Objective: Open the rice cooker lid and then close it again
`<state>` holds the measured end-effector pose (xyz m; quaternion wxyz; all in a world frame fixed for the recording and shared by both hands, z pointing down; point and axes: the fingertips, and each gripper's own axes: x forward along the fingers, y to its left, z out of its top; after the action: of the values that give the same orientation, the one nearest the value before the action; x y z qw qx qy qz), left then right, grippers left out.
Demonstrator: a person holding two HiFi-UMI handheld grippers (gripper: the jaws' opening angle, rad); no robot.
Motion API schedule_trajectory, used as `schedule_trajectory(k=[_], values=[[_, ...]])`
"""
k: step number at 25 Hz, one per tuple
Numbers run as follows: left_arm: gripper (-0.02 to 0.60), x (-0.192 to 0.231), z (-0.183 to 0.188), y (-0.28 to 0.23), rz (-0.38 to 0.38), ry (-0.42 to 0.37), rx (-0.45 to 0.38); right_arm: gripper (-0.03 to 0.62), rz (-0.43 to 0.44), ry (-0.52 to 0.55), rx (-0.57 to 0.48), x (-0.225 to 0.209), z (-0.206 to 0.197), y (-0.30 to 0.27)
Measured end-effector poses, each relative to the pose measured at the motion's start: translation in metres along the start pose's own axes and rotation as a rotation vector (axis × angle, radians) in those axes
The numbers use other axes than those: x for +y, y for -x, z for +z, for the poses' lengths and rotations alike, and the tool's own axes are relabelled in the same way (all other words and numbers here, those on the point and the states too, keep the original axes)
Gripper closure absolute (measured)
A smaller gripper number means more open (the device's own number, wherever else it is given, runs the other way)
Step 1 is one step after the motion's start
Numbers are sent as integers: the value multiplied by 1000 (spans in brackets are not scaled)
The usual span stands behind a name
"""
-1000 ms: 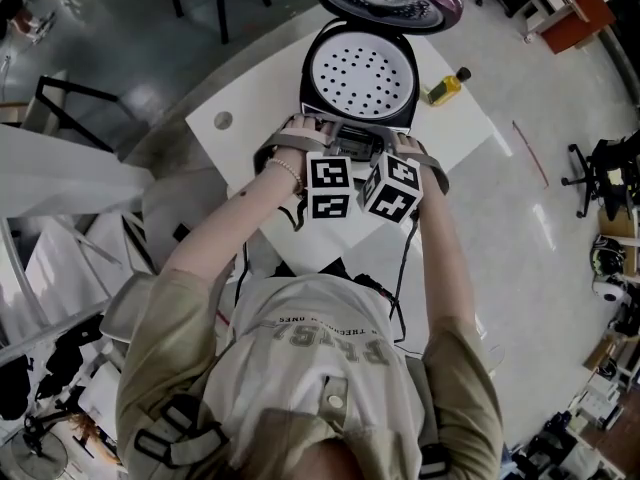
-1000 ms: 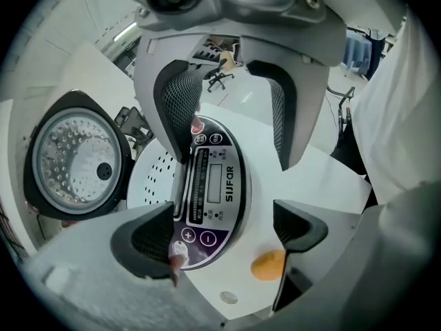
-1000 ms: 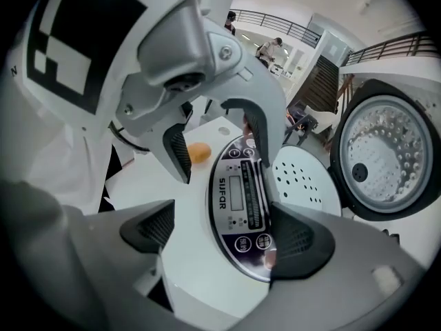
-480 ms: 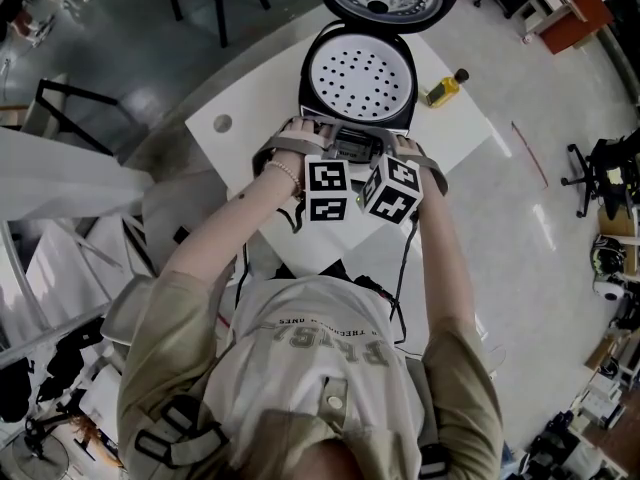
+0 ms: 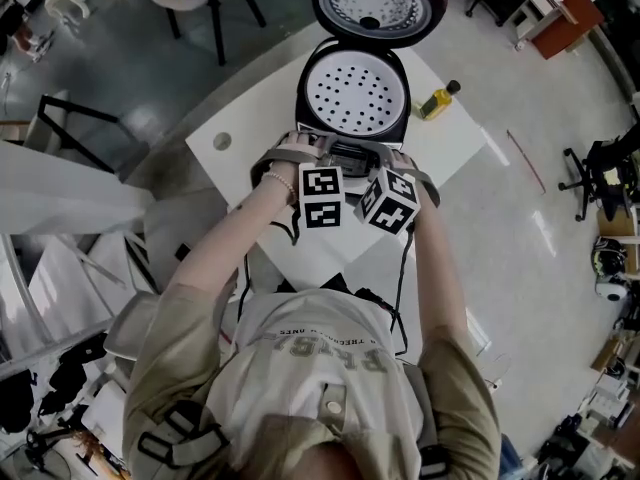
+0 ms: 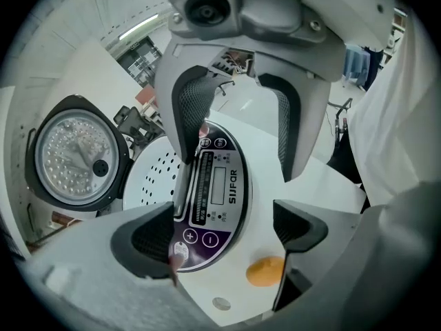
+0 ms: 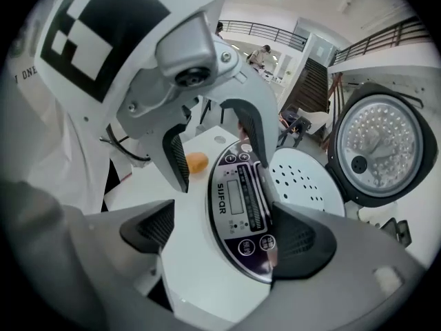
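The rice cooker (image 5: 352, 93) stands on the white table (image 5: 250, 118) with its lid (image 5: 378, 6) swung up and back, silver inner side showing. A perforated white tray (image 5: 355, 88) fills its mouth. Both grippers sit side by side at the cooker's front, under their marker cubes. My left gripper (image 6: 224, 233) is open over the purple control panel (image 6: 213, 185), with the lid (image 6: 72, 157) to the left. My right gripper (image 7: 224, 236) is also open over the panel (image 7: 241, 205), with the lid (image 7: 382, 143) to the right. Neither holds anything.
A yellow bottle (image 5: 438, 98) stands on the table right of the cooker. A small orange object (image 6: 265, 271) lies on the table near the cooker's front. Chairs, racks and steps surround the table on the floor.
The lid has swung further up and back, so its silver inner face now shows in full. Both grippers have stayed at the cooker's front.
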<state>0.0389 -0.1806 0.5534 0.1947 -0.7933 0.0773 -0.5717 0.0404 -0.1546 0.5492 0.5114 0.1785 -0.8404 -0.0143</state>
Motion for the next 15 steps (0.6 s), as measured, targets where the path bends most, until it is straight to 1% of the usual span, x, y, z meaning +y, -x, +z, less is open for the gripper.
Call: schedule_trajectory(k=[3,8,11,15], values=[[121,0,3,2,-24,53,-45,161,5,-52,-53,1,3,2],[121,0,4,5,-30,70,-88,161,-9,-157,-145,1,6,10],[121,1,4,12,-30,109,-126,161,-49,-214,-203,-2,6,18],[121,2,6,27,-35,180,-206,161,-97,-326,-306,-8,11,33]])
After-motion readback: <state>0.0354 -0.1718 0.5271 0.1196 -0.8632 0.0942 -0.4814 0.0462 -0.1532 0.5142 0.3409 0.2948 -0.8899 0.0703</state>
